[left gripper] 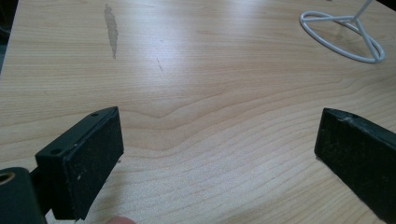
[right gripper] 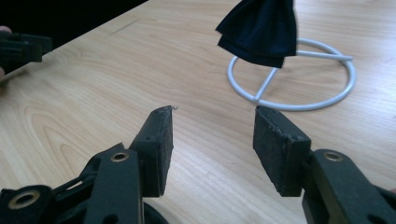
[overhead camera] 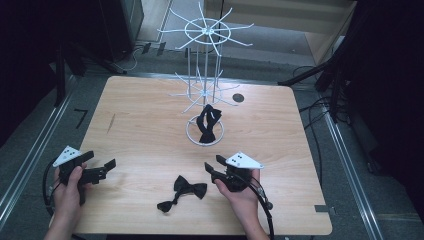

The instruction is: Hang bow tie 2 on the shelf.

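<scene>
black fabric bow tie (overhead camera: pixel 190 186) lies flat on light wooden table (overhead camera: pixel 150 125), near front edge, between both hands, untouched. right gripper (overhead camera: pixel 213 169) just right of it, jaws parted, nothing between pads. left gripper (overhead camera: pixel 104 168) at table's left front, jaws spread wide, empty. second black bow tie (overhead camera: pixel 207 121) hangs on white wire rack (overhead camera: pixel 204 75), over ring base.

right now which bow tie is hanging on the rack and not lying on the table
The bow tie dangling over the white rack's ring base. The other bow tie lies flat on the table near the right gripper.
</scene>
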The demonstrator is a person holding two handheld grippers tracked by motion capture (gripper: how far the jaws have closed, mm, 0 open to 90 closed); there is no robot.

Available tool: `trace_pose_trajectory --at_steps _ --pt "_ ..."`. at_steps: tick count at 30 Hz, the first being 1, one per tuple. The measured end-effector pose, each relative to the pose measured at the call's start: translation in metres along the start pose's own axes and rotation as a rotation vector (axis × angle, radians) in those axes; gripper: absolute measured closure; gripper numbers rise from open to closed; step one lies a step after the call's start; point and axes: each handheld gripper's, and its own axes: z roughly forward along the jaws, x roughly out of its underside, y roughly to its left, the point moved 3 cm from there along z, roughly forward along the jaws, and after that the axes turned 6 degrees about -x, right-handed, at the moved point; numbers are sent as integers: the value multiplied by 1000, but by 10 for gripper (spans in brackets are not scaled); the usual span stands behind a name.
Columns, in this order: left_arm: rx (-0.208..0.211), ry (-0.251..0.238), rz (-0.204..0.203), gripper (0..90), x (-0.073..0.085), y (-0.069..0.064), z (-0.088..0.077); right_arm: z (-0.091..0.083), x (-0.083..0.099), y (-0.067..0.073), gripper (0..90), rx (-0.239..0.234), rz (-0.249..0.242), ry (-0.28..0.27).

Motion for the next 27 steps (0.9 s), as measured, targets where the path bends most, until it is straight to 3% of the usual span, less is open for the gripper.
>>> trace_pose_trajectory --at_steps 27 --pt "0 -3 -3 16 0 0 0 13 13 24 491 -62 -24 60"
